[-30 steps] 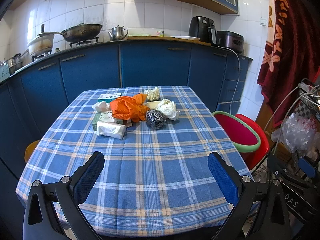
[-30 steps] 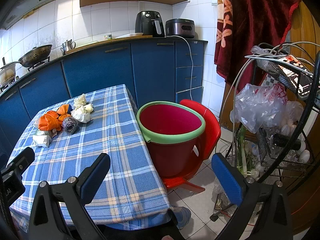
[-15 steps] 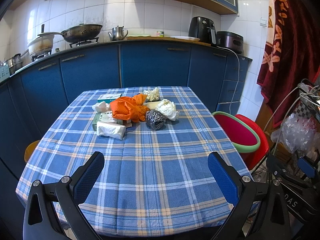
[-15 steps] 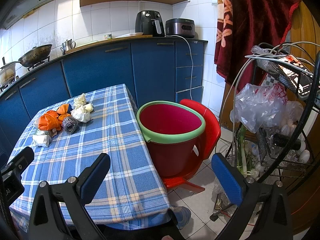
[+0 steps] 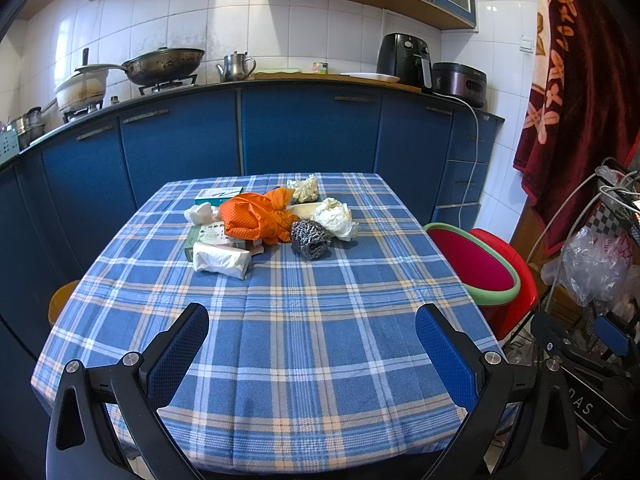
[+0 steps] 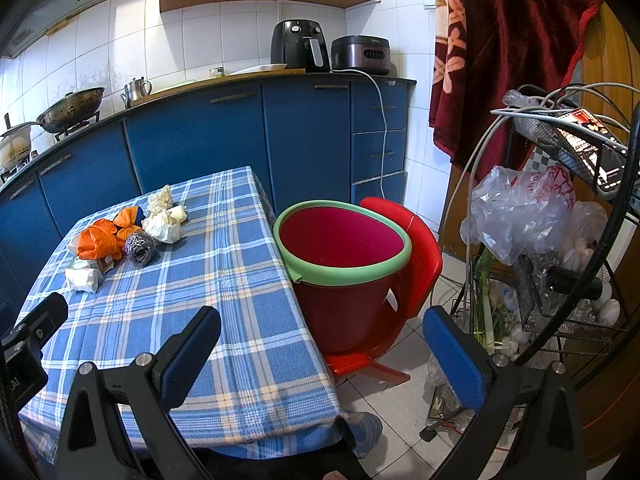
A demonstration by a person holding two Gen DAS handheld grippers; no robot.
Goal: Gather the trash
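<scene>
bare cloth (image 5: pixel 312 320) before trash pile (image 5: pixel 272 220).

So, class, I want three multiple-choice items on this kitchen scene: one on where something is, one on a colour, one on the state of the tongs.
1. Where does the red bucket stand?
A. on the table
B. on a red chair beside the table
C. on the counter

2. What colour is the bucket's rim?
A. green
B. yellow
C. black

3. How are the left tongs and the right tongs?
A. both shut on trash
B. left holds the steel scourer
C. both open, holding nothing

Answers:
1. B, the bucket sits on the chair seat at the table's edge.
2. A, a pale green band rings the top.
3. C, the fingers stand wide apart, and the steel scourer lies on the cloth.
</scene>
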